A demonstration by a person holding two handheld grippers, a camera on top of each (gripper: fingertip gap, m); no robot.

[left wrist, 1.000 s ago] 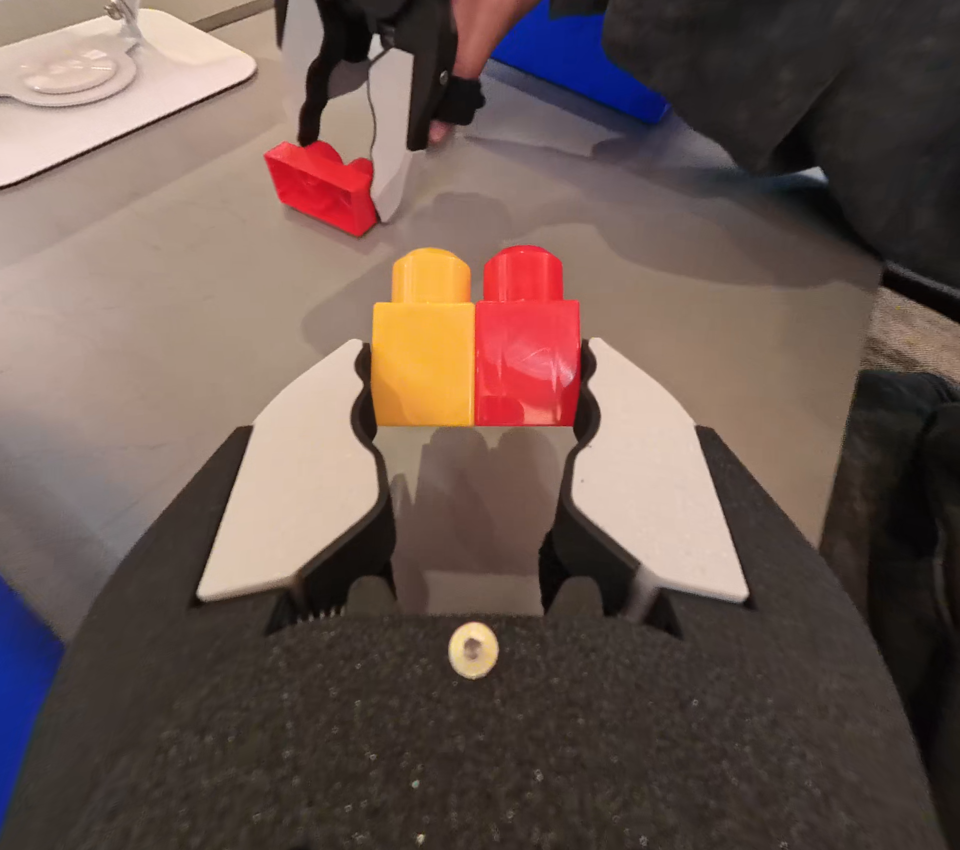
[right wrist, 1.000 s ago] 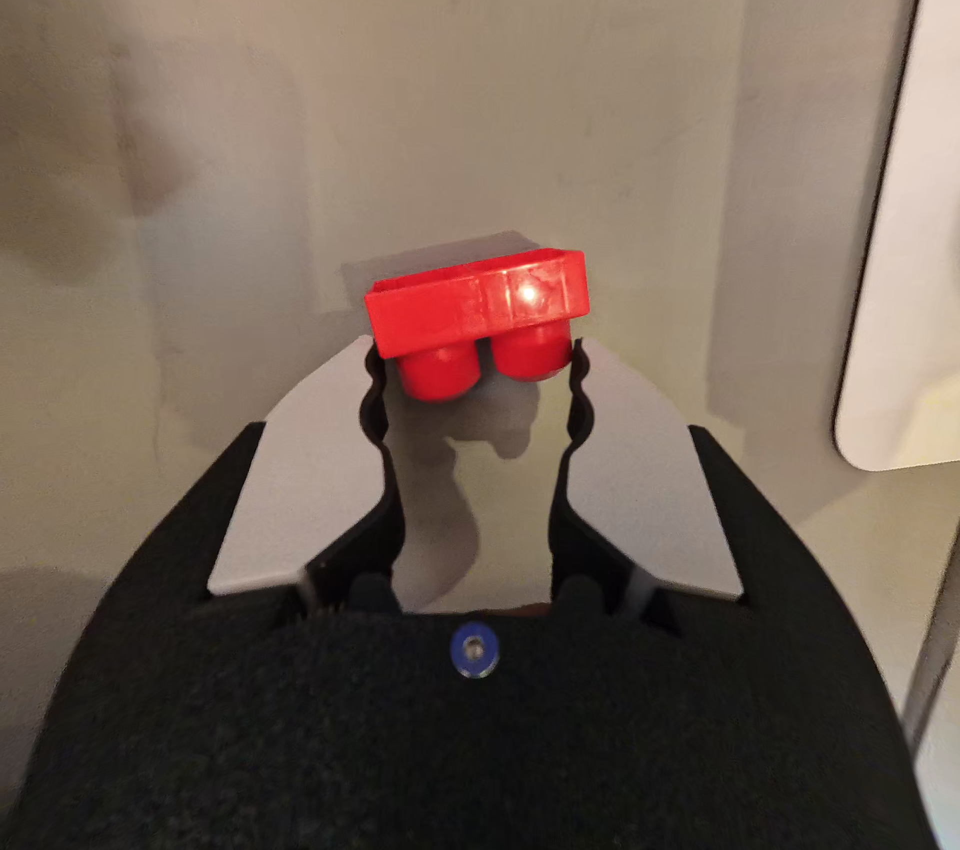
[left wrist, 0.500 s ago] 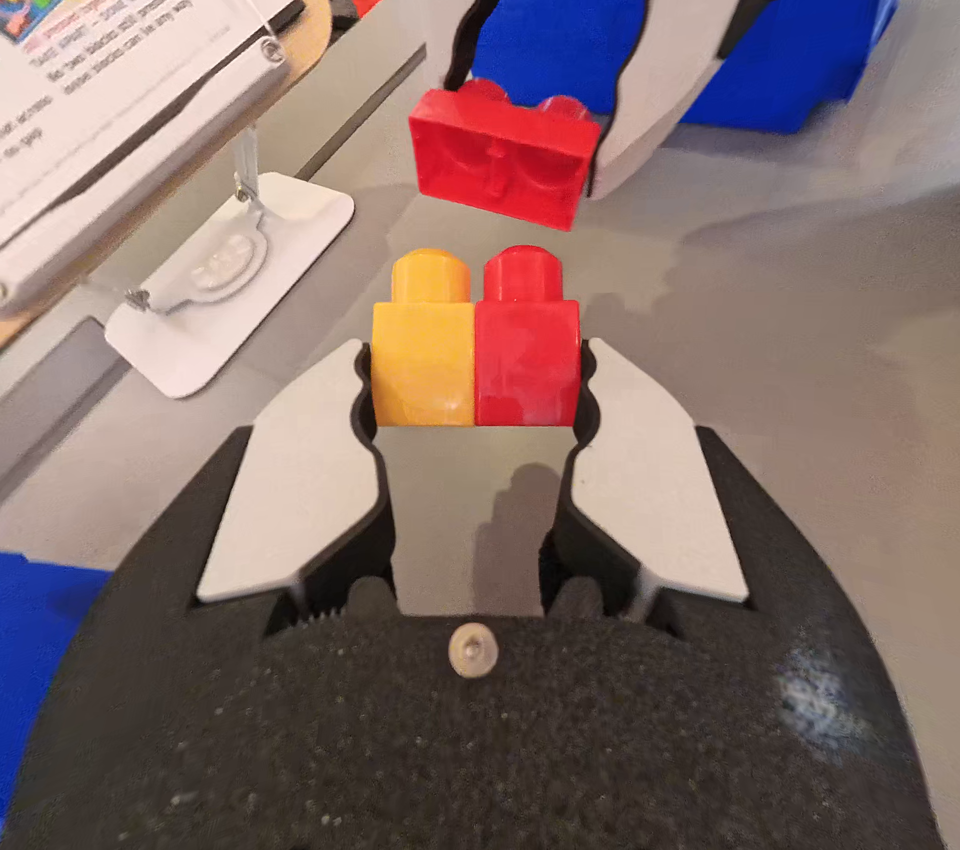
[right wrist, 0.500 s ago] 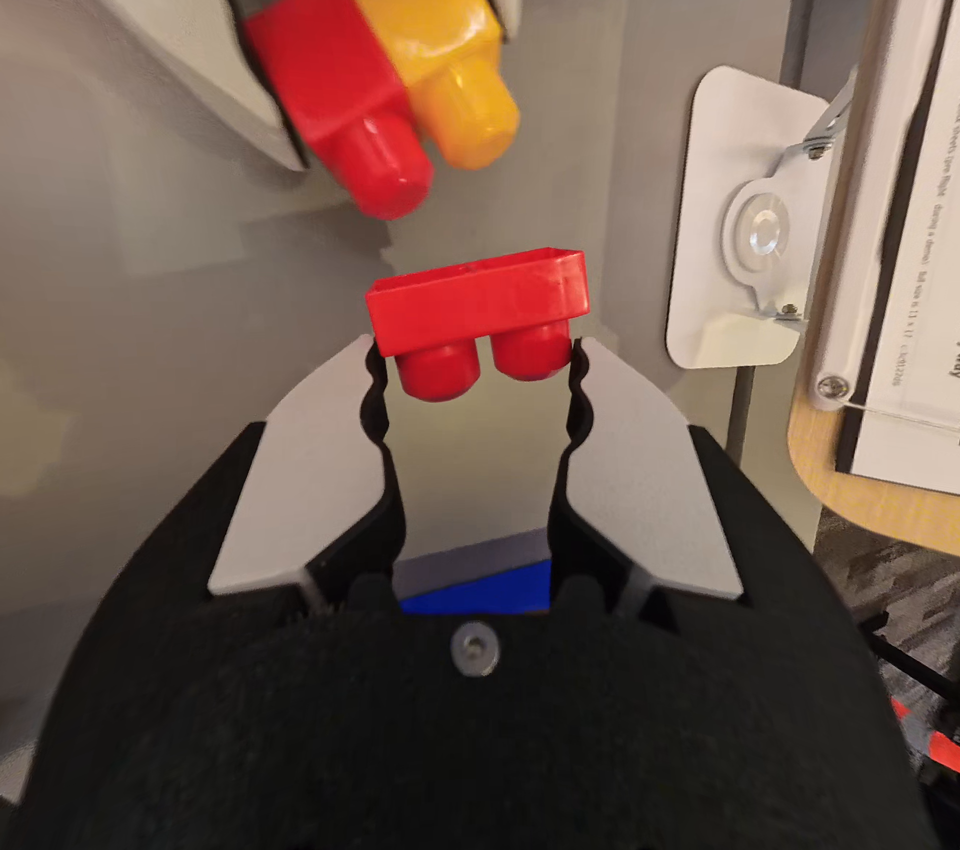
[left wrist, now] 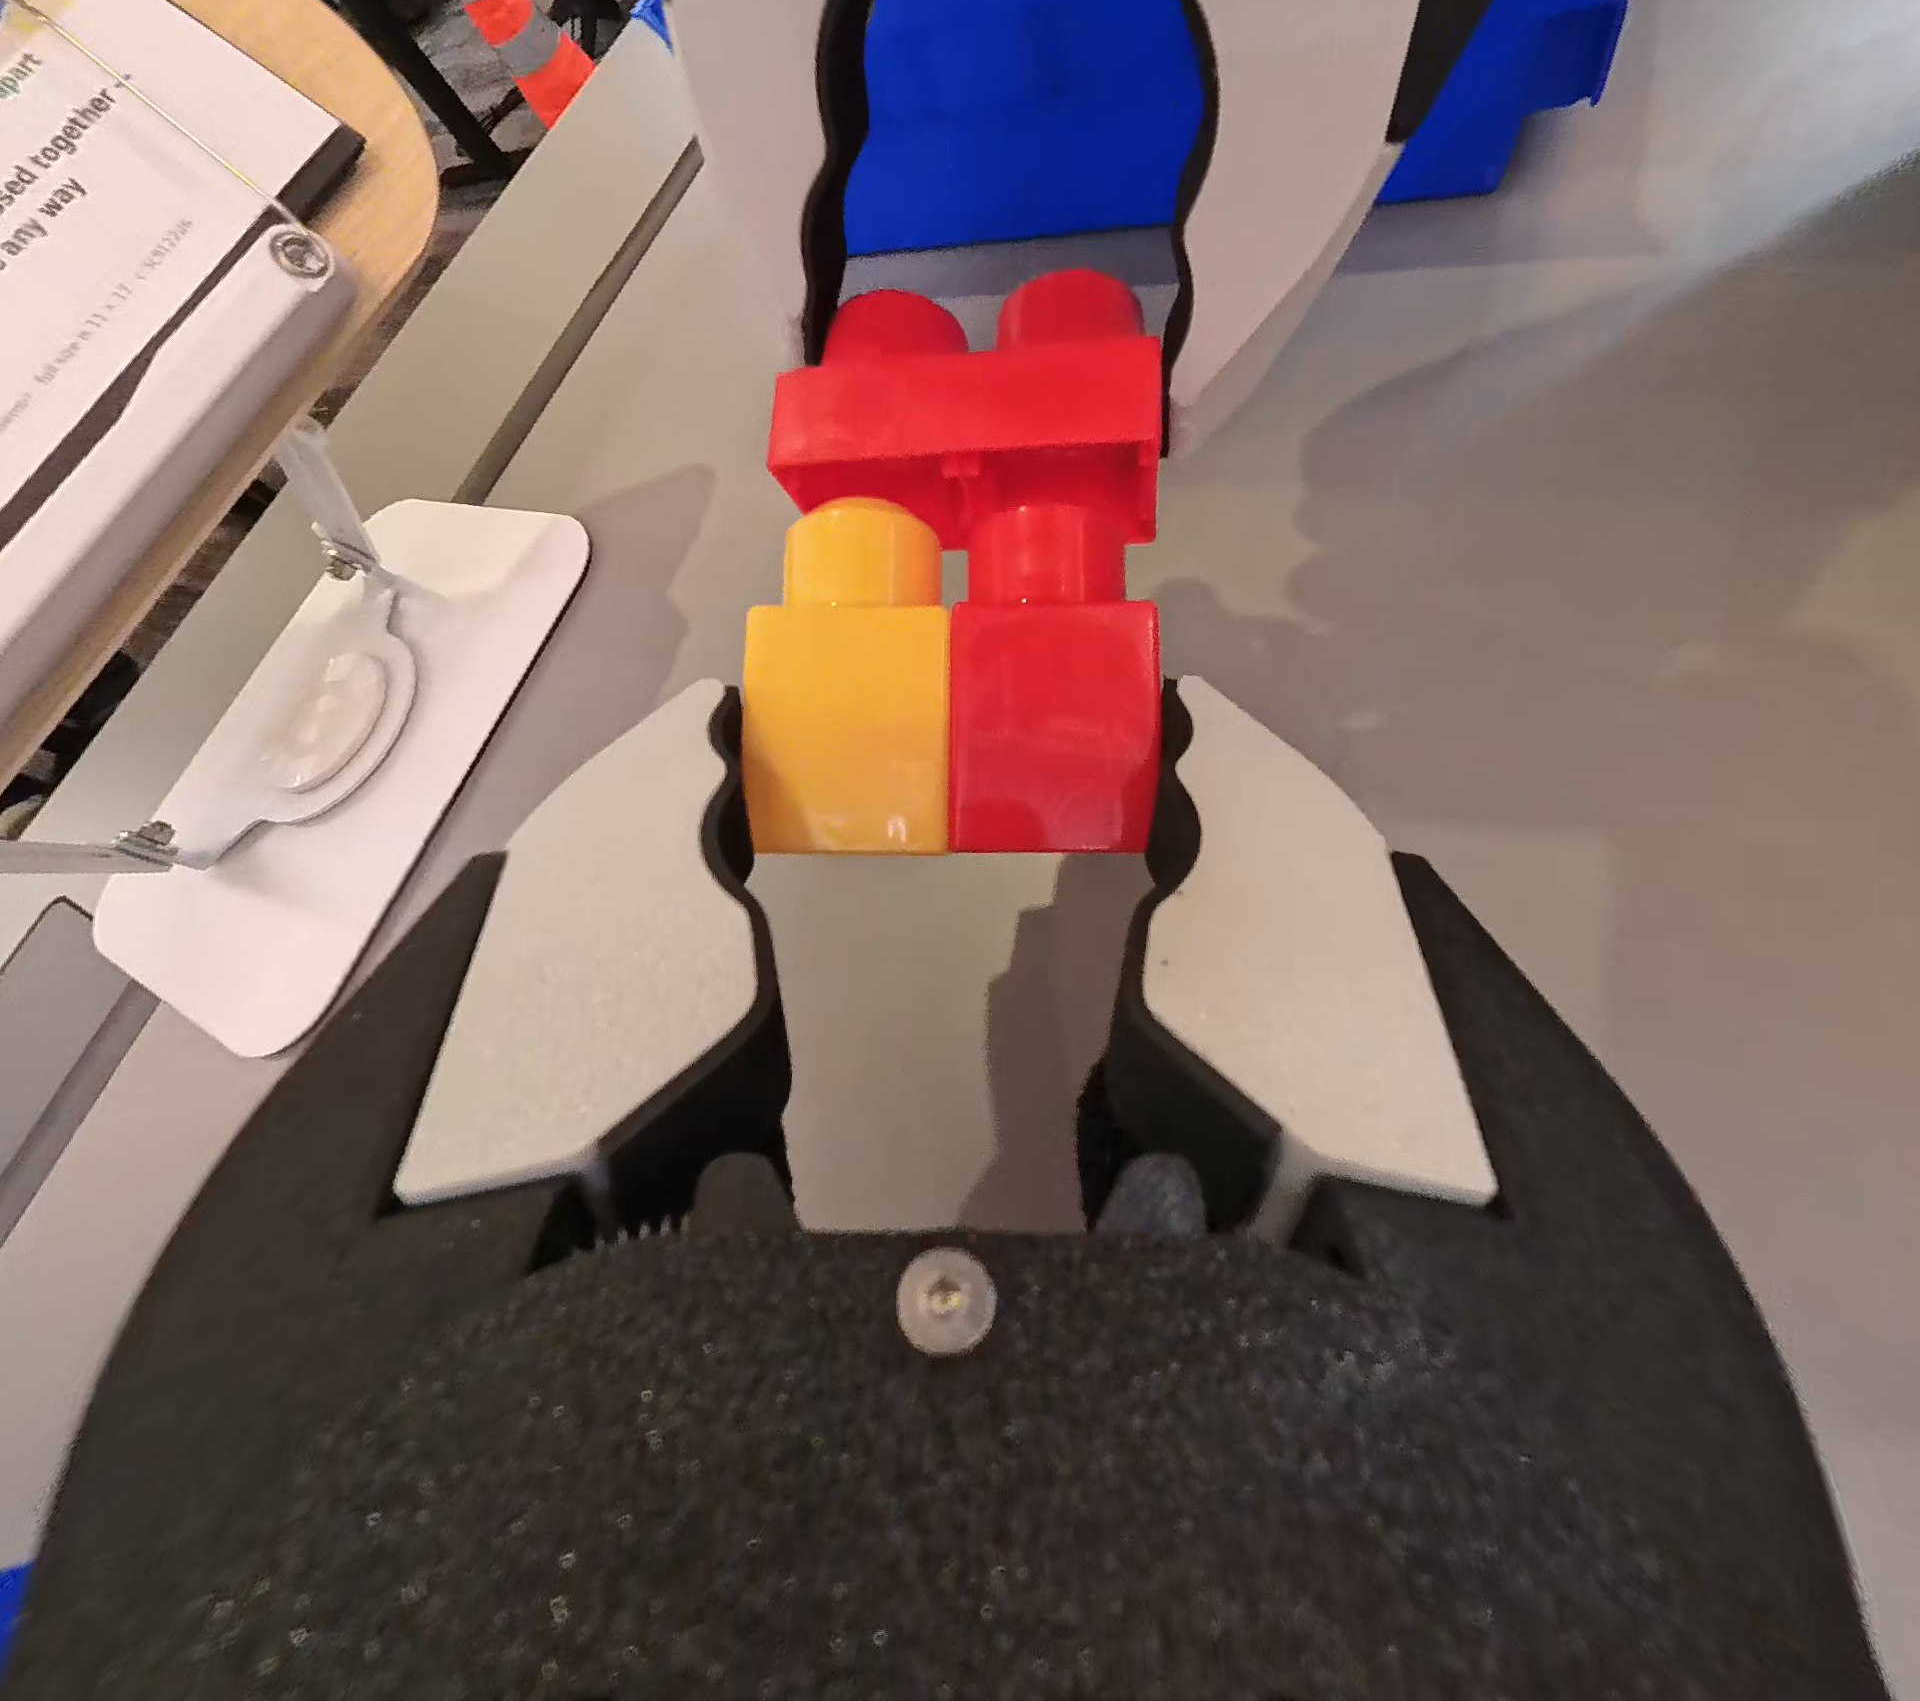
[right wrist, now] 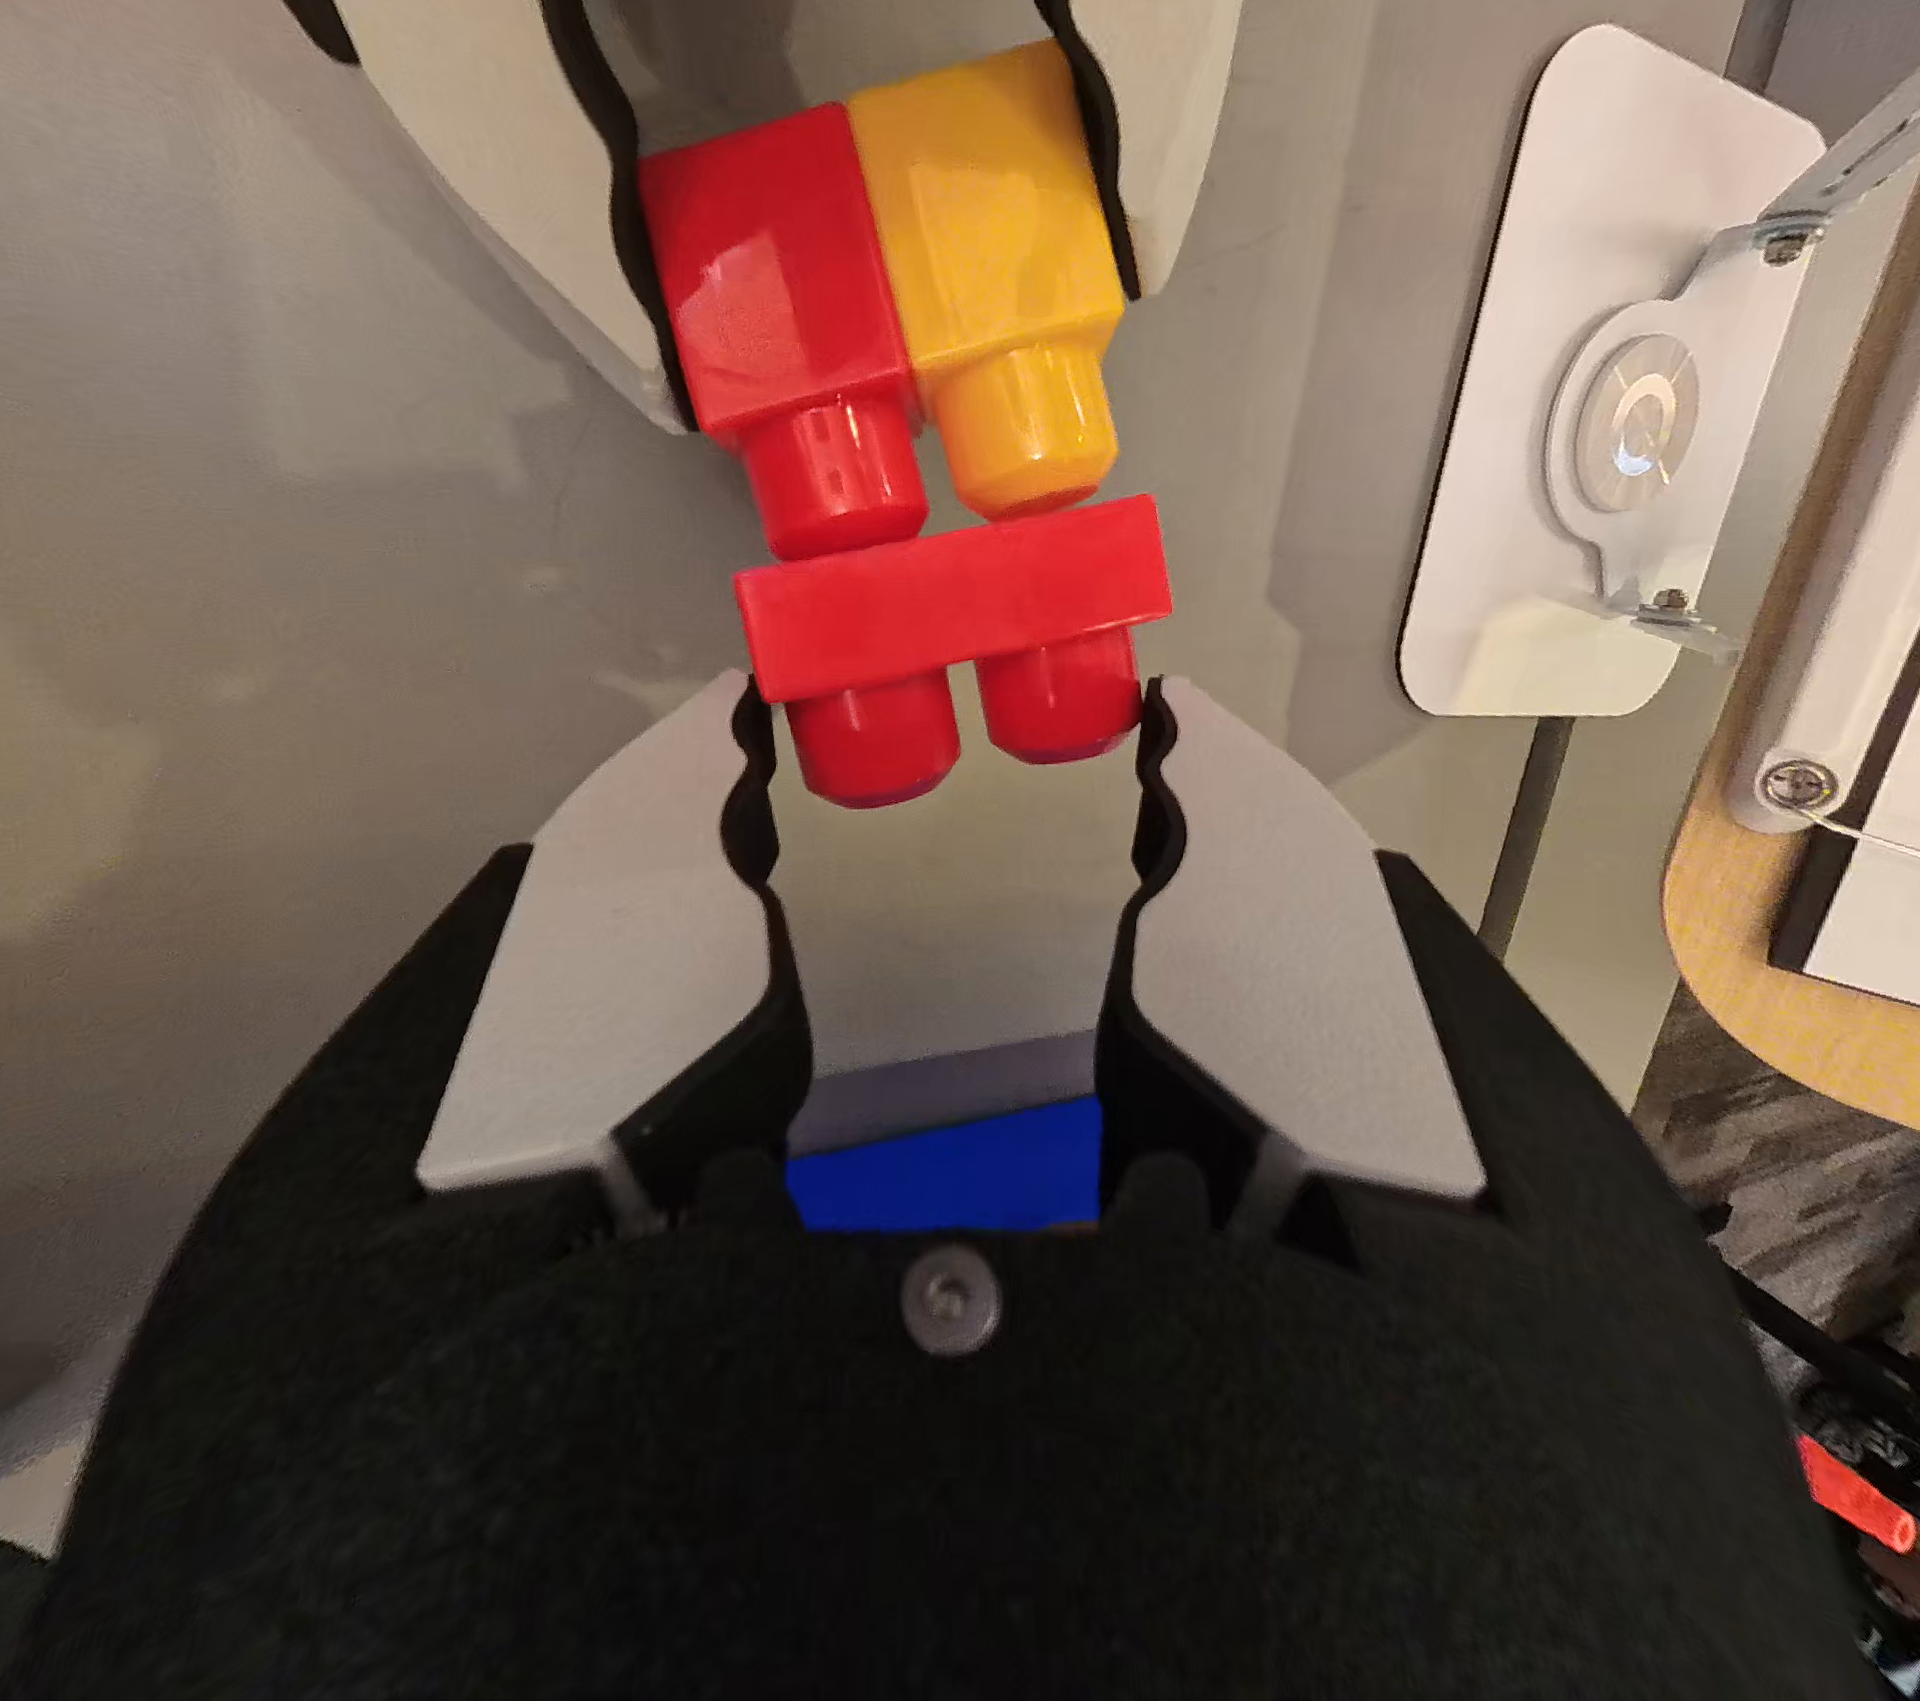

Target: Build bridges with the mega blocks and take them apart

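Note:
My left gripper (left wrist: 951,737) is shut on a yellow block (left wrist: 847,716) and a red single-stud block (left wrist: 1051,721), held side by side with studs pointing away from me. My right gripper (right wrist: 951,706) is shut on a flat red two-stud block (right wrist: 951,612). In the left wrist view this flat block (left wrist: 966,415) hangs open side down just above the two studs, touching or nearly touching them. In the right wrist view the red block (right wrist: 774,280) and yellow block (right wrist: 987,228) meet the flat block's underside, held in the left gripper (right wrist: 883,342).
A blue bin (left wrist: 1247,41) with more blocks stands behind on the grey table (left wrist: 1558,612). A white stand base (left wrist: 343,768) carrying an instruction sheet (left wrist: 135,228) is at the left. An orange cone (left wrist: 499,20) stands on the floor beyond. Tip to tip, the grippers are about 6 cm apart.
The right gripper has brought the flat red block from the table up to the studs of the yellow and red pair. Both grippers have closed in on each other.

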